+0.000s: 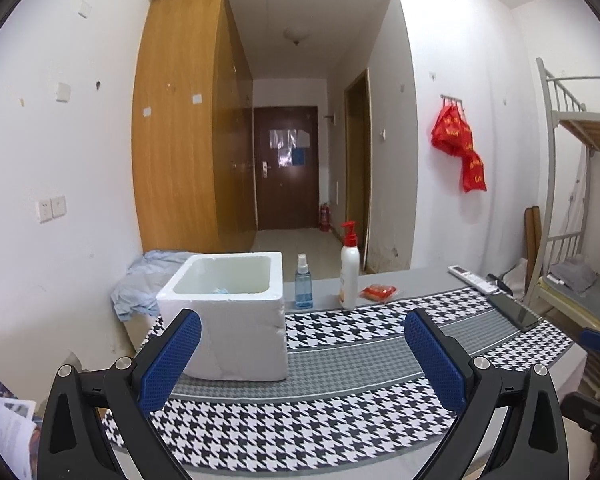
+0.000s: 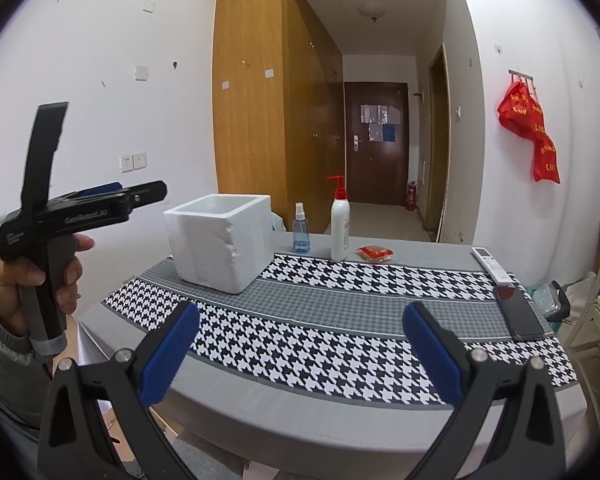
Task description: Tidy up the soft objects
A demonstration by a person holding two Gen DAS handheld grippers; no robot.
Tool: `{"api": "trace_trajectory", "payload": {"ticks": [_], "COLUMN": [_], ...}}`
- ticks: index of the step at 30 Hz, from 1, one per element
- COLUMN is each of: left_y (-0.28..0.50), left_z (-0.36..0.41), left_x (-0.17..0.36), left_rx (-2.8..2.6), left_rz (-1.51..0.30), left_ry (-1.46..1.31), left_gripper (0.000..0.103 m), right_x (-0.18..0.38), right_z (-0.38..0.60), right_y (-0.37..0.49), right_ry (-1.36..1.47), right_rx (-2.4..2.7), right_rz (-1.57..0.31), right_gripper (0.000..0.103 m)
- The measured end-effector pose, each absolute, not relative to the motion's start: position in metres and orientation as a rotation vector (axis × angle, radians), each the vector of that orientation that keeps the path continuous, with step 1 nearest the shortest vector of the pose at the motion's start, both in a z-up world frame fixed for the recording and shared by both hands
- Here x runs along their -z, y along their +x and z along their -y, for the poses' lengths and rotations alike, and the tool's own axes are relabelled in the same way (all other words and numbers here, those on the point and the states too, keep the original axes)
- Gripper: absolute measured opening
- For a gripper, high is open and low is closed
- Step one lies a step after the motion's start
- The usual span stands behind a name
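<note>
A: Peeking over the rim of the white foam box (image 1: 236, 312), I see a scrap of light blue soft material (image 1: 221, 291) lying at its bottom. More pale blue cloth (image 1: 140, 288) is bunched just beyond the box's far-left corner, off the table edge.

B: And your tongs?

A: My left gripper (image 1: 300, 356) is spread wide and holds nothing; its left pad sits just in front of the box. My right gripper (image 2: 300, 348) is equally released, hovering over the near edge of the houndstooth table cover (image 2: 320, 340). From the right camera I see my left hand (image 2: 32, 280) holding the other tool up beside the table.

B: What else stands there?

A: Beyond the box, a blue spray bottle (image 1: 303, 282), then a white pump bottle with a red pump (image 1: 349, 268), then a red packet (image 1: 378, 293). Far right lie a white remote (image 2: 492, 266) and a dark phone (image 2: 520, 314), end to end.
</note>
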State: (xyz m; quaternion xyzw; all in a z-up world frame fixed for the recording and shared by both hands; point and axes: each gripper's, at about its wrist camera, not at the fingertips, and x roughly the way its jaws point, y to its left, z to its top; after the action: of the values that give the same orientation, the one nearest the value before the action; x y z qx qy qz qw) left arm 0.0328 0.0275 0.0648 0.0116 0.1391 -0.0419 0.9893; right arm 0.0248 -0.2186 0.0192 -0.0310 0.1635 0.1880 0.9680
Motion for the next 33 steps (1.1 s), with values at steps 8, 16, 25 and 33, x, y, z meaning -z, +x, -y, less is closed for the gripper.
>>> {"api": "trace_trajectory", "payload": {"ticks": [8,16,25,33], "left_y": [-0.016,-0.063,-0.097,-0.108], "left_z": [-0.019,-0.010,-0.008,-0.014], "left_x": [-0.057,-0.051,-0.026,-0.010], "left_rx": [0.099,0.083,0.051,0.010], "left_rz": [-0.239,-0.176,-0.133,-0.118], "left_ry": [0.015,0.028,0.041,0.019], "left_gripper": [0.102,0.102,0.102,0.102], "right_x": [-0.014,-0.012,-0.003,0.005], "right_z": [0.218,0.216,0.208,0.201], "right_y": [0.000,-0.027,-0.040,-0.048], "right_ry": [-0.072,-0.082,-0.062,-0.071], "right_rx": [-0.368,-0.391,-0.443,-0.473], "right_rz": [-0.312,-0.260,-0.236,-0.218], "right_gripper": [0.103,0.103,0.103,0.103]}}
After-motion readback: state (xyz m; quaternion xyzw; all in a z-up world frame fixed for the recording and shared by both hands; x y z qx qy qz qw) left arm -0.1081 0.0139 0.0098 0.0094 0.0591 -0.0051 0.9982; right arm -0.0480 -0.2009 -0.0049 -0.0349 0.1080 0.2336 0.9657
